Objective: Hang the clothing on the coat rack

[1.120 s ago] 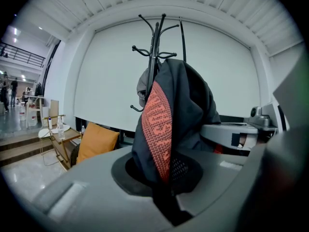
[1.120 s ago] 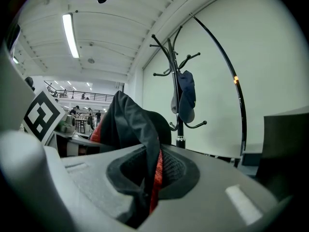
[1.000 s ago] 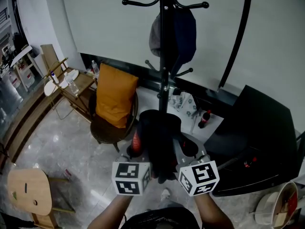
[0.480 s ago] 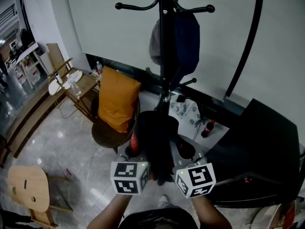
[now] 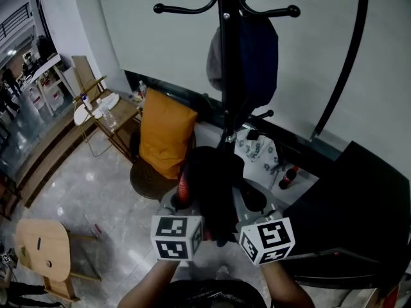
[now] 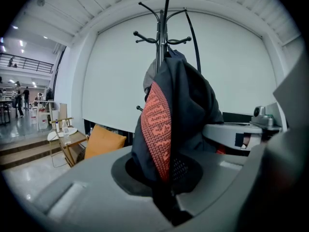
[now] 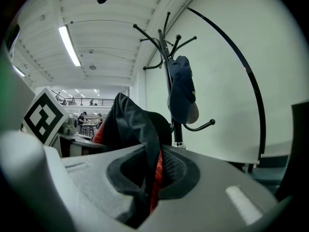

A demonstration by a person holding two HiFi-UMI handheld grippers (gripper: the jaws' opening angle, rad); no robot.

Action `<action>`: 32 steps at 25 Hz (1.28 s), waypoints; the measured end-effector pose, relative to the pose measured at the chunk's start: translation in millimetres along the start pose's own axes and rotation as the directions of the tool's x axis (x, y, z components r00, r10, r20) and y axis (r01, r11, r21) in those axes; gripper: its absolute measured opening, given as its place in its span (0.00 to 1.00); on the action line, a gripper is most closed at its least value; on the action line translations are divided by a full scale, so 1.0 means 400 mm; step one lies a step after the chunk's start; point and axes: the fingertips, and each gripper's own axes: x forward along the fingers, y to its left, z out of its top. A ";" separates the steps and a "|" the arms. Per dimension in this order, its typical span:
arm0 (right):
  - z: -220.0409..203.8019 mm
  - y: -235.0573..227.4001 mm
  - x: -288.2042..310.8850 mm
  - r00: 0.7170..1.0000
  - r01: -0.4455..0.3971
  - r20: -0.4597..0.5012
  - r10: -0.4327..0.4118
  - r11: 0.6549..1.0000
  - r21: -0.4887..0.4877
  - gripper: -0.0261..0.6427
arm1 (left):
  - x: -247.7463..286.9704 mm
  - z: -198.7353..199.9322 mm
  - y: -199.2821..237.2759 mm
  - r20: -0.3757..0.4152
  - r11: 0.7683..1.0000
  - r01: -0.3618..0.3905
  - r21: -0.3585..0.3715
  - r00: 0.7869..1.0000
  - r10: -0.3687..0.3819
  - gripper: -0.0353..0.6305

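Note:
A dark garment (image 5: 210,186) with a red-orange lettered band (image 6: 158,127) is bunched between both grippers, held up in front of the black coat rack (image 5: 226,63). My left gripper (image 5: 186,212) is shut on the garment (image 6: 183,105), cloth pinched in its jaws. My right gripper (image 5: 247,212) is shut on the same garment (image 7: 133,124) from the other side. The rack's pole (image 6: 159,47) rises just beyond, with curved hooks (image 5: 176,9) at the top. A dark blue cap (image 5: 257,50) with a grey underside hangs on the rack (image 7: 166,57); the cap (image 7: 183,93) shows clearly to the right.
A round chair with an orange cushion (image 5: 166,133) stands left of the rack. A small wooden side table (image 5: 106,111) with bottles is further left. A black table (image 5: 359,217) lies at right, a pale wooden stool (image 5: 42,255) at lower left. A black arc lamp arm (image 5: 343,56) curves along the wall.
Both grippers with the garment have moved slightly toward the rack. The view has shifted, so the rack and chair sit a little lower and to the right.

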 end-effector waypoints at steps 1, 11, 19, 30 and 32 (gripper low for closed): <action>-0.001 -0.002 0.005 1.000 0.006 -0.001 -0.006 1.000 0.000 0.09 | 0.006 -0.002 0.004 -0.003 1.000 0.006 -0.001 1.000 -0.006 0.09; 0.000 -0.026 0.065 0.993 0.117 -0.010 -0.117 0.993 0.011 0.09 | 0.086 0.015 0.033 -0.015 0.992 0.123 0.014 0.992 -0.122 0.09; 0.003 -0.046 0.104 0.983 0.185 -0.014 -0.184 0.983 0.022 0.09 | 0.138 0.038 0.047 -0.012 0.980 0.199 0.031 0.980 -0.198 0.09; 0.000 -0.066 0.143 0.971 0.238 -0.018 -0.238 0.971 0.020 0.09 | 0.199 0.056 0.050 -0.008 0.964 0.264 0.039 0.964 -0.264 0.09; -0.003 -0.069 0.151 0.970 0.245 -0.018 -0.244 0.969 0.024 0.09 | 0.207 0.058 0.048 -0.008 0.960 0.277 0.045 0.961 -0.277 0.09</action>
